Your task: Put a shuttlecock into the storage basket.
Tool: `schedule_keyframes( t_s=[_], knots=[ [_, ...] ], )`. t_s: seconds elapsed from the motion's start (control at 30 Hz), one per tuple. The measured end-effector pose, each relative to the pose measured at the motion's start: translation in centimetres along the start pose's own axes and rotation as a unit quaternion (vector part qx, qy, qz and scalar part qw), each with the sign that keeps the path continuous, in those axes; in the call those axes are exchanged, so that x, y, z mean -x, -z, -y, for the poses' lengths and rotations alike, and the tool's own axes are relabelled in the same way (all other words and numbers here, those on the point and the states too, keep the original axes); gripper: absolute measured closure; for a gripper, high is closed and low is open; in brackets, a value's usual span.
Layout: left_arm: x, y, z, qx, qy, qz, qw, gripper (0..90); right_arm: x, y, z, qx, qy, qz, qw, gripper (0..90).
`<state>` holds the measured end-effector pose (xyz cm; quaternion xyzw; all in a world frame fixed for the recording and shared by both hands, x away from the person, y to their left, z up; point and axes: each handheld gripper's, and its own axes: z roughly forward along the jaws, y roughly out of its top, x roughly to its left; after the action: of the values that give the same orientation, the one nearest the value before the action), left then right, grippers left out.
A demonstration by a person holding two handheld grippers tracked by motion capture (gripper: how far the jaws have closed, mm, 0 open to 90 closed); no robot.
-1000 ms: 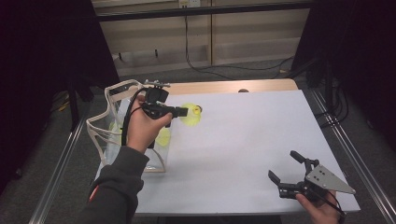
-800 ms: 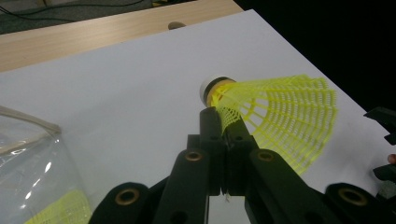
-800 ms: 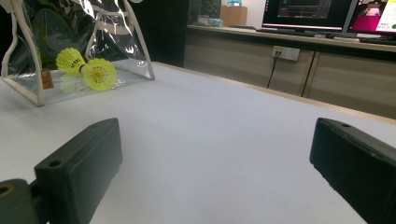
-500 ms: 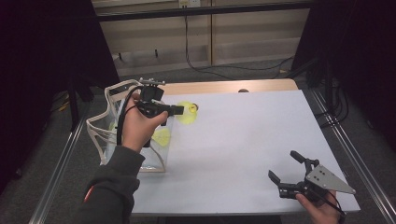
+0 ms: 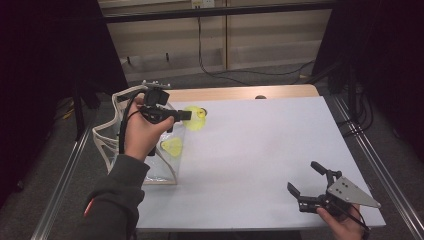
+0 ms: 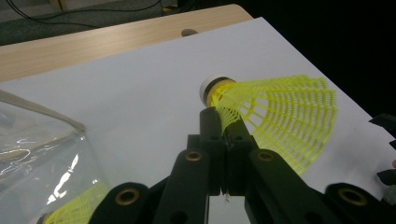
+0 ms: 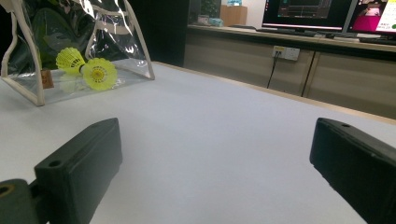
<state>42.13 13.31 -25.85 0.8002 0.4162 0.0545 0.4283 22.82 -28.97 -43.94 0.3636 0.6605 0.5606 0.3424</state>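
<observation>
Left claw (image 6: 223,140) pinching shuttlecock (image 6: 275,116) by skirt edge — may slip before bag (image 5: 112,145) | right claw (image 5: 312,185) wide, idle on table (image 5: 260,150)

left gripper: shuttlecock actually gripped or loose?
Gripped. The left gripper is shut on the yellow shuttlecock, pinching its skirt, above the table.

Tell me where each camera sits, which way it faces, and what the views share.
High view: above the person's side, facing forward and down on the table; both forearms and hands show.
Left gripper view: rides the left gripper, facing along shut jaws pinching a yellow shuttlecock.
Right gripper view: rides the right gripper, low over the table, open jaws facing the clear bag.
Shared: all three show the bag.
</observation>
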Motion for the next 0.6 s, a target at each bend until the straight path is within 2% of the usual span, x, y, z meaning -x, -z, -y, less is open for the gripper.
schedule_keyframes(
  t_s=[0.6],
  knots=[
    [-1.0, 1.9, -0.3, 0.007, 0.014, -0.013, 0.9998, 89.1, 0.0, 0.0, 0.0, -0.002, 0.0, 0.001, 1.0, 2.2]
  ],
)
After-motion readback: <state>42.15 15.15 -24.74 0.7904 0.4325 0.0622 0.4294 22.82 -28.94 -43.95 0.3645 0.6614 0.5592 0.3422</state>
